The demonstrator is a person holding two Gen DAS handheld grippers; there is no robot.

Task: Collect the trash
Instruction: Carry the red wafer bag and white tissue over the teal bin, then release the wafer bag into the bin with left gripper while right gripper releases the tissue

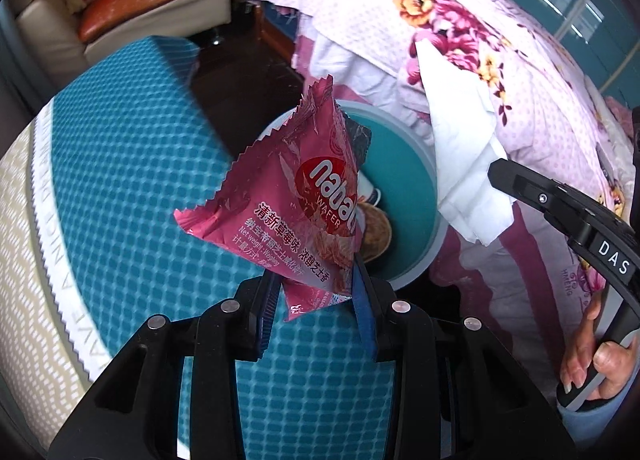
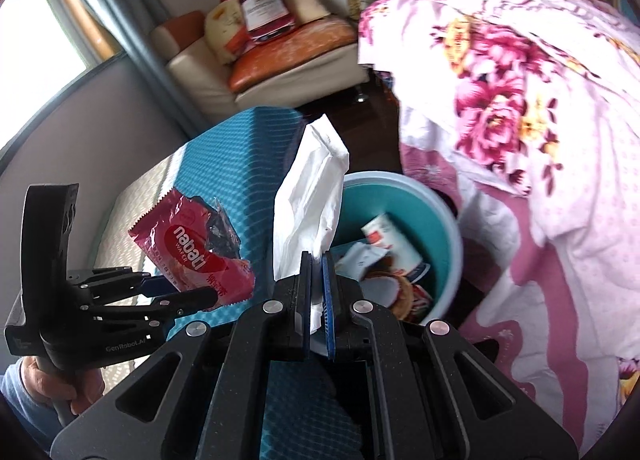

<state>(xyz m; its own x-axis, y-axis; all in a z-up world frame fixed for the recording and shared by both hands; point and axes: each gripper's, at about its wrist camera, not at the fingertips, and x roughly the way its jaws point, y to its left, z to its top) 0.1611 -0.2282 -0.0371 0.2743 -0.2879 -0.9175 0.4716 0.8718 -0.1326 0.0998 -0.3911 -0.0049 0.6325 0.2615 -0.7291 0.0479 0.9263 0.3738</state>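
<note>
My left gripper is shut on a pink Nabati wafer wrapper, which stands up between the blue pads just in front of a teal trash bin. The right wrist view shows the same wrapper in the left gripper at lower left. My right gripper is shut on a white crumpled tissue that sticks up beside the bin. In the left wrist view the tissue hangs over the bin's right rim from the right gripper. The bin holds several wrappers and packets.
A teal-patterned mattress lies under both grippers. A floral pink quilt is heaped to the right of the bin. A cream sofa with orange cushions stands at the back. A hand holds the right gripper's handle.
</note>
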